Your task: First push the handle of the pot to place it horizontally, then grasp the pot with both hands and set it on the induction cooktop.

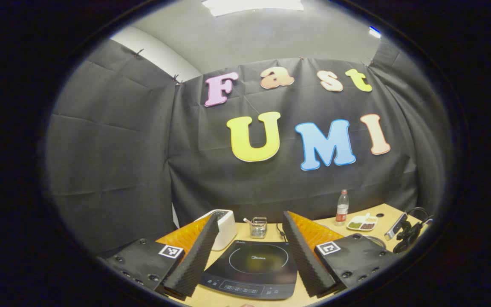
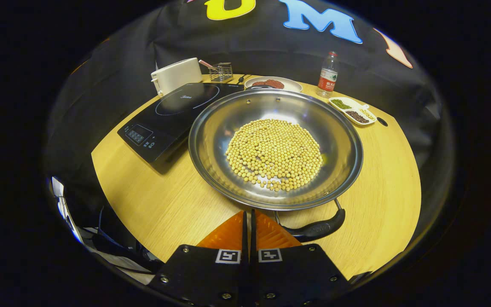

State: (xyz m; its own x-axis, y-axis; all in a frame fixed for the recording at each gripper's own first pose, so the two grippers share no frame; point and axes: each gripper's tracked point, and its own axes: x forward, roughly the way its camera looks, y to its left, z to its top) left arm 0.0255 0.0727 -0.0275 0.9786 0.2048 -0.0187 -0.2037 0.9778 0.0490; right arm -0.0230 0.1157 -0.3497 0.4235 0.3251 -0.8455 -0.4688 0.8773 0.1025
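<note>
Right gripper view: the steel pot point(image 2: 275, 147) full of soybeans sits mid-frame on the wooden table point(image 2: 160, 200), black handle point(image 2: 318, 229) at lower right, just beside the right gripper point(image 2: 249, 221), fingers pressed together on nothing. The induction cooktop point(image 2: 173, 117) lies upper left, touching the pot's rim. A toaster point(image 2: 177, 74), water bottle point(image 2: 327, 74) and snack dish point(image 2: 353, 110) line the back. Left gripper point(image 1: 252, 251) gapes wide over the cooktop.

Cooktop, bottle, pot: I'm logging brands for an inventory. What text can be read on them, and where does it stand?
"Midea": centre of the cooktop ring, in the left gripper view.
Script at the cooktop's far corner: too blurred to read.
Control panel marks: too small to read.
Bottle label: too small to read.
Pot handle embossing: too blurred to read.
</note>
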